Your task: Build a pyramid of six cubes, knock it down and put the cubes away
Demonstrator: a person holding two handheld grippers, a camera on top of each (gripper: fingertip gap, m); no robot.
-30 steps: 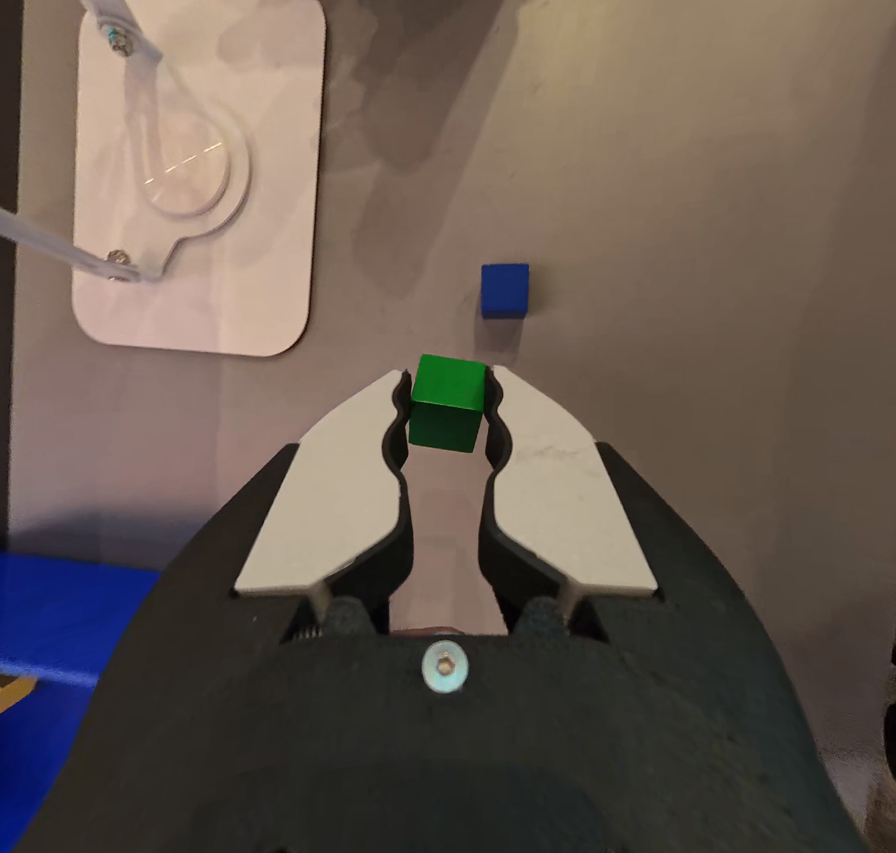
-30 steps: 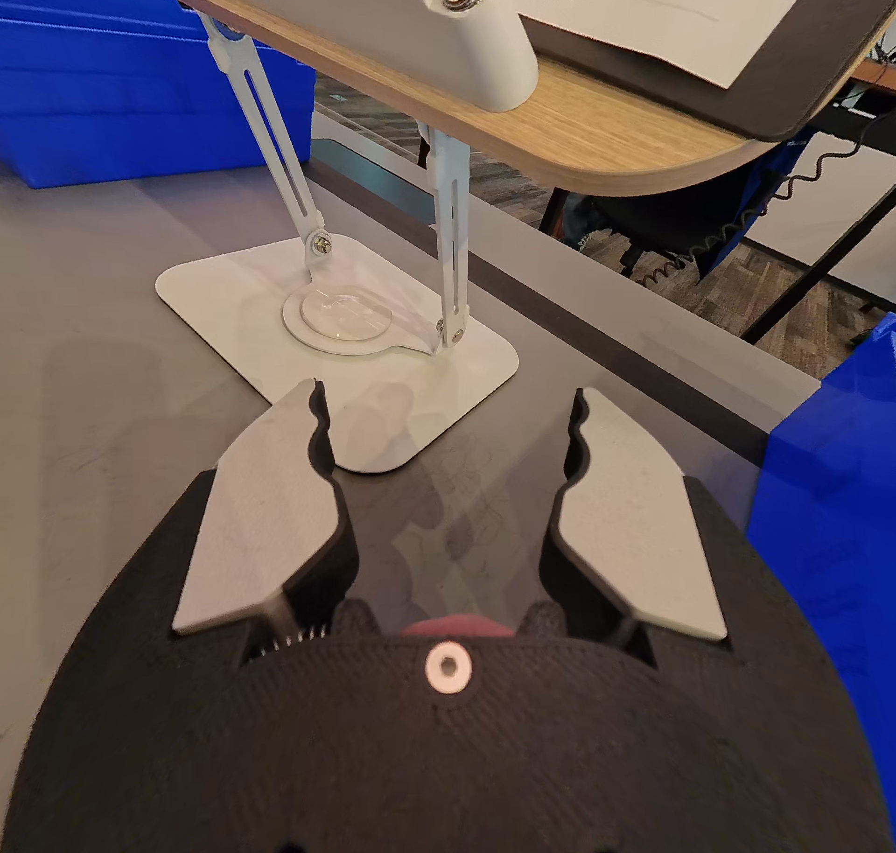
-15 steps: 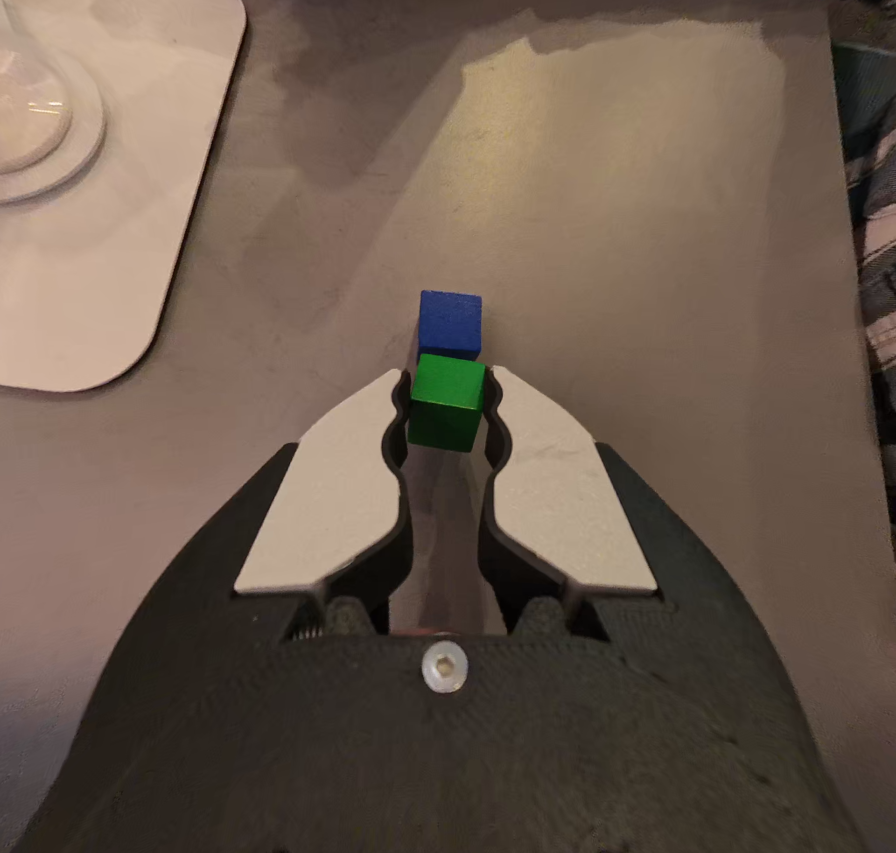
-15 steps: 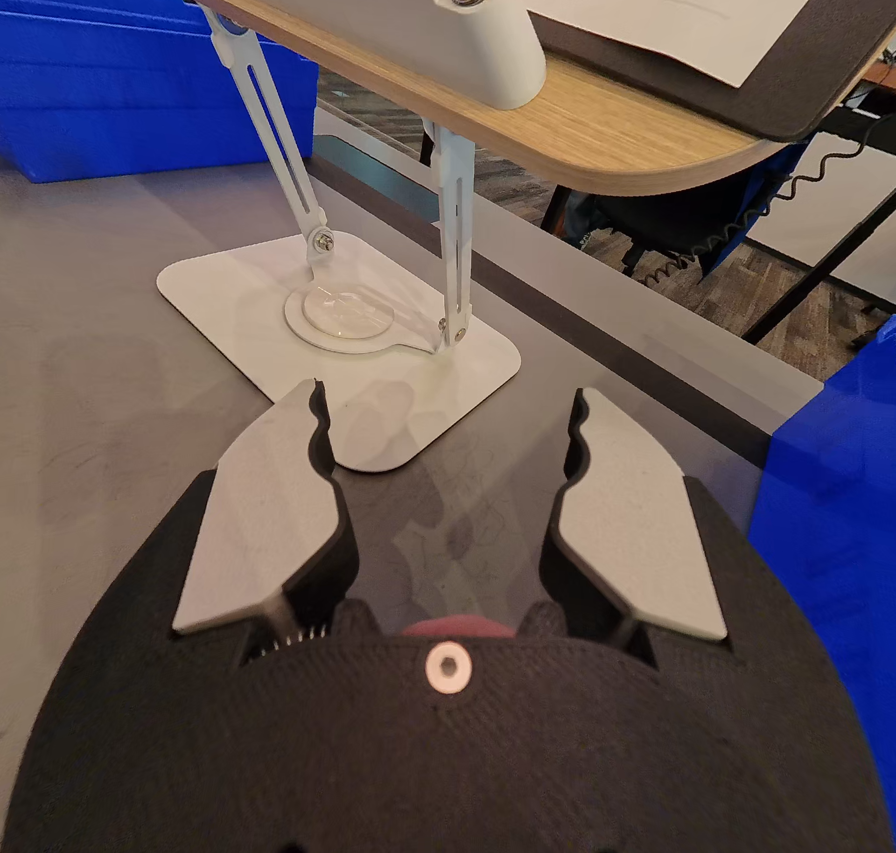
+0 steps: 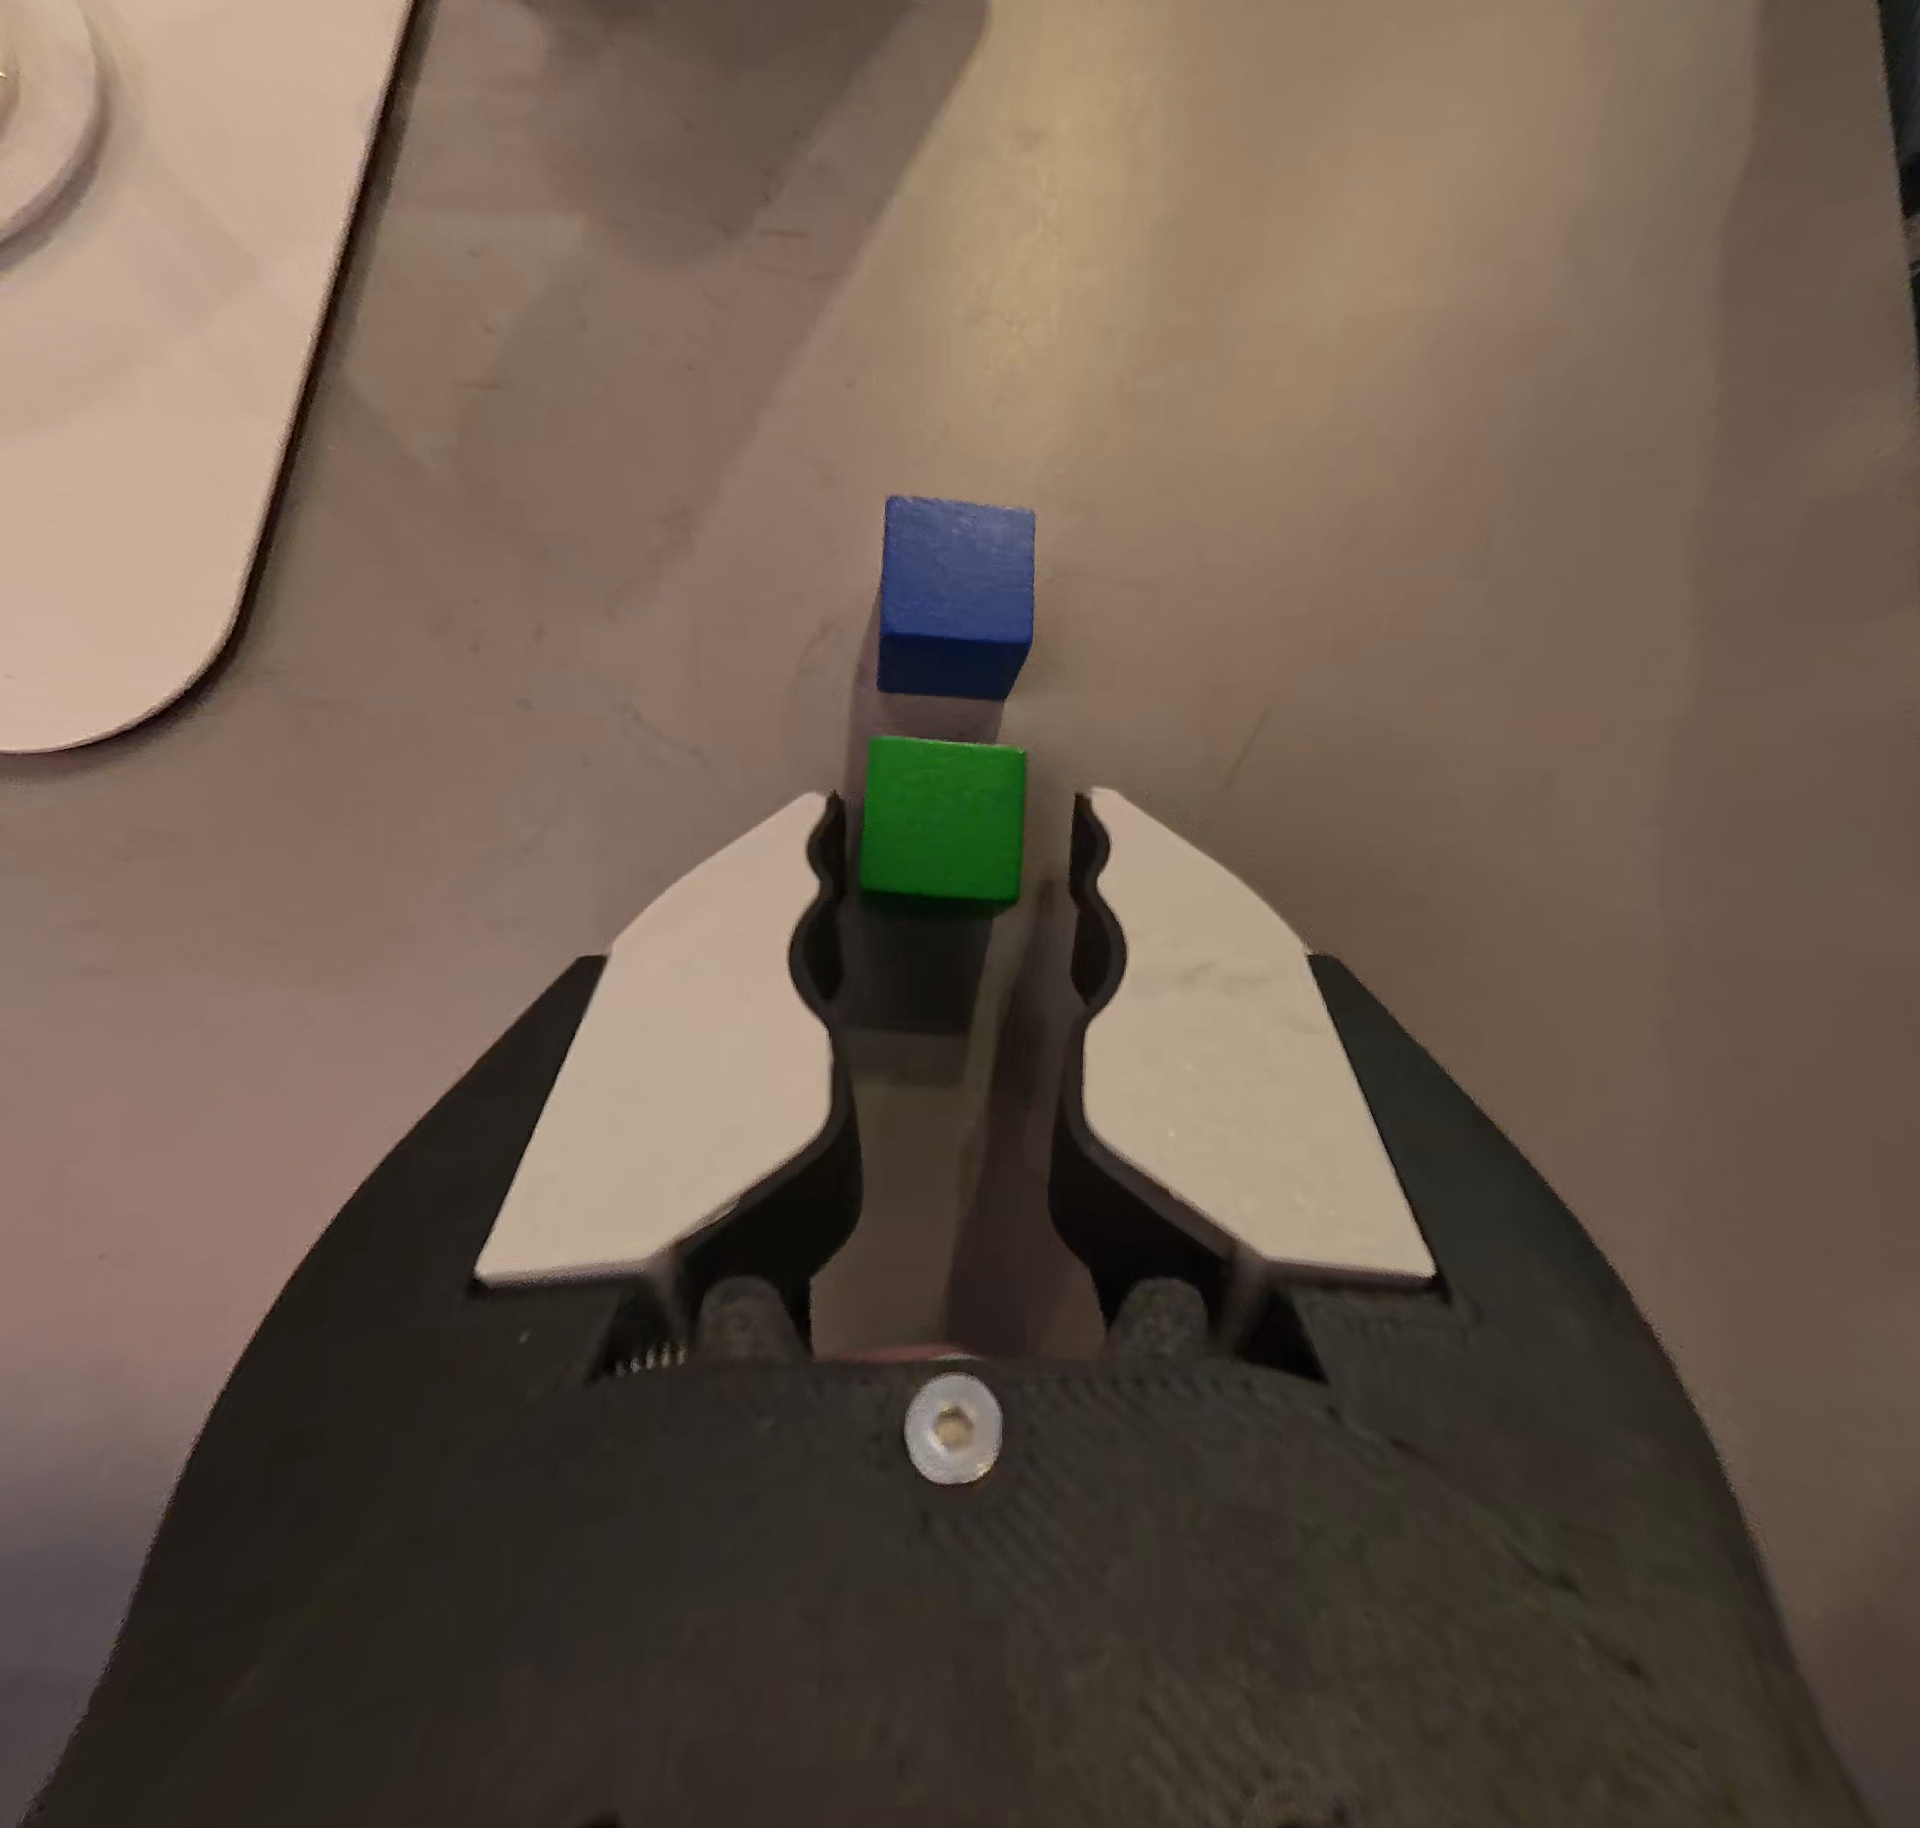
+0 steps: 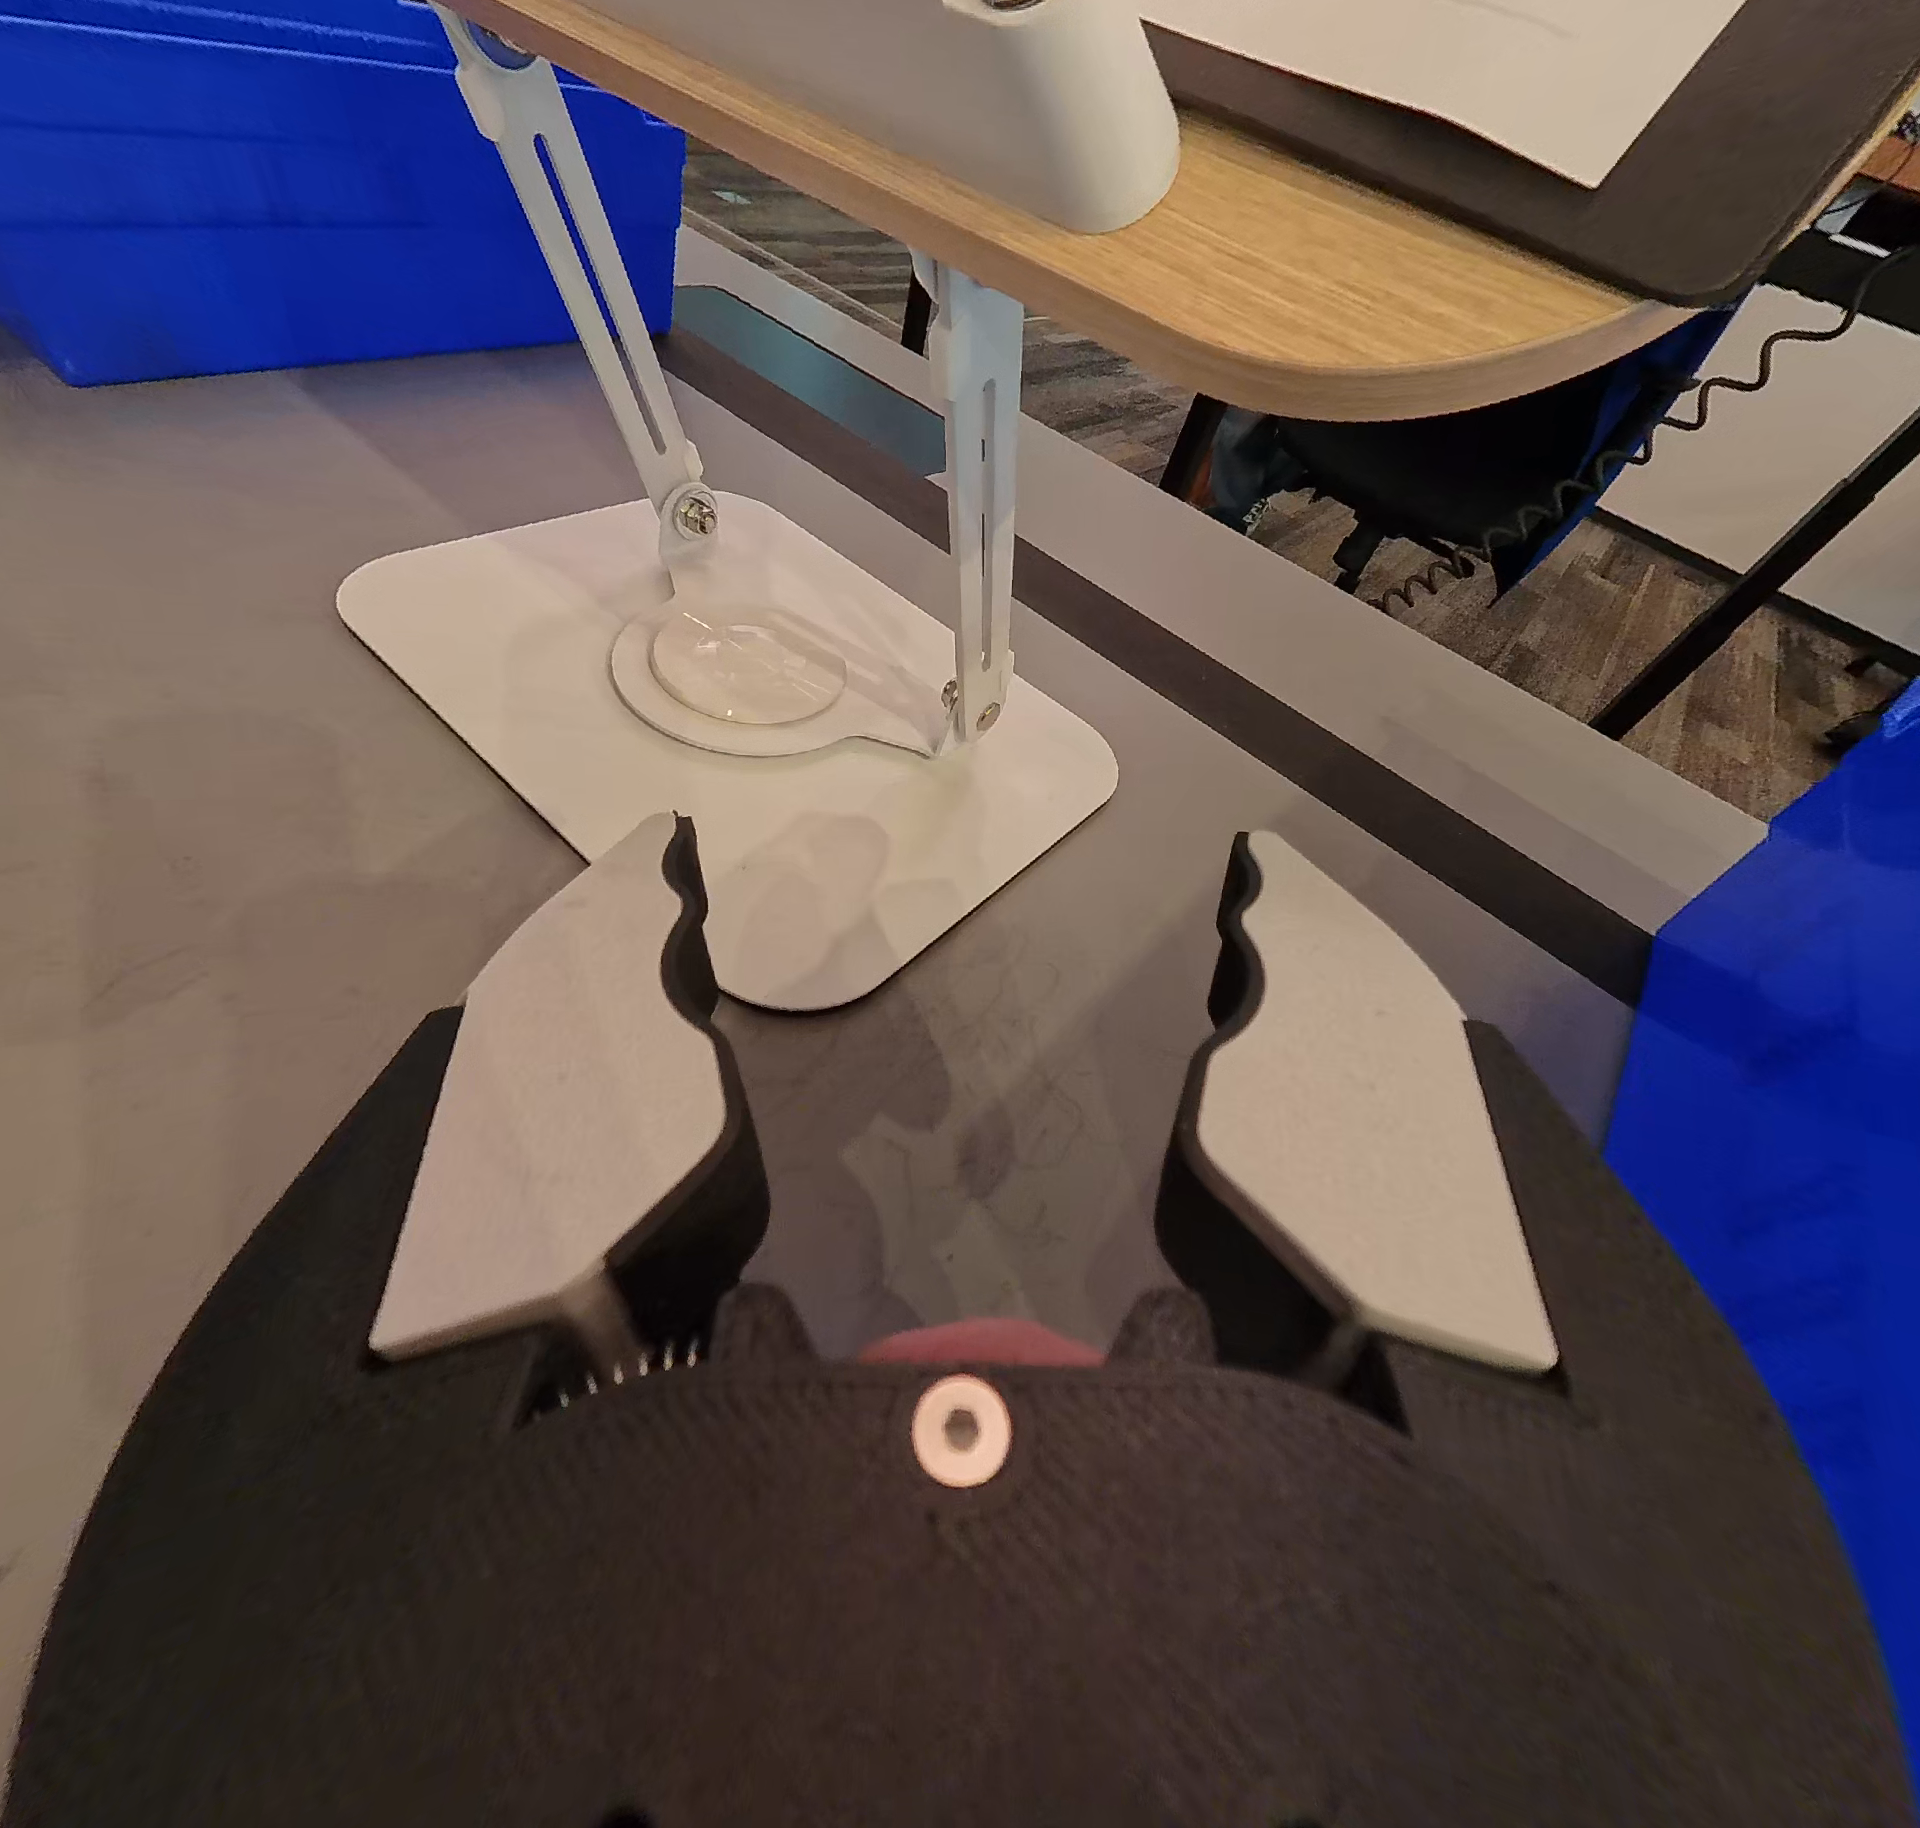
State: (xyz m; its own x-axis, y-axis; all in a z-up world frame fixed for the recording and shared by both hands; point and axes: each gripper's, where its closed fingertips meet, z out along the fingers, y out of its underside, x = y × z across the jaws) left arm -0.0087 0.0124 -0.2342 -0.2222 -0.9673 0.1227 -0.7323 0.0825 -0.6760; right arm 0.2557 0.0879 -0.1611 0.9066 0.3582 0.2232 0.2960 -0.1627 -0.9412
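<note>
Green cube set down behind the blue one.
Your left tongs (image 5: pixel 951 812) stand apart around the green cube (image 5: pixel 940 817), gaps both sides; the blue cube (image 5: pixel 956 594) sits just beyond the tips. Your right tongs (image 6: pixel 961 833) gape wide, empty, facing a white stand base (image 6: pixel 468 625).

— What sort of place is this?
— An office or lab workspace, by the look of it. There's a grey worktable (image 6: pixel 260 843) with a white stand (image 6: pixel 852 843) holding up a wooden board (image 6: pixel 1299 313).
— Anything else?
— Blue plastic bins (image 6: pixel 260 189), a coiled cable (image 6: pixel 1621 459), wood-pattern flooring (image 6: pixel 1662 656) and black desk legs (image 6: pixel 1756 573) behind.
</note>
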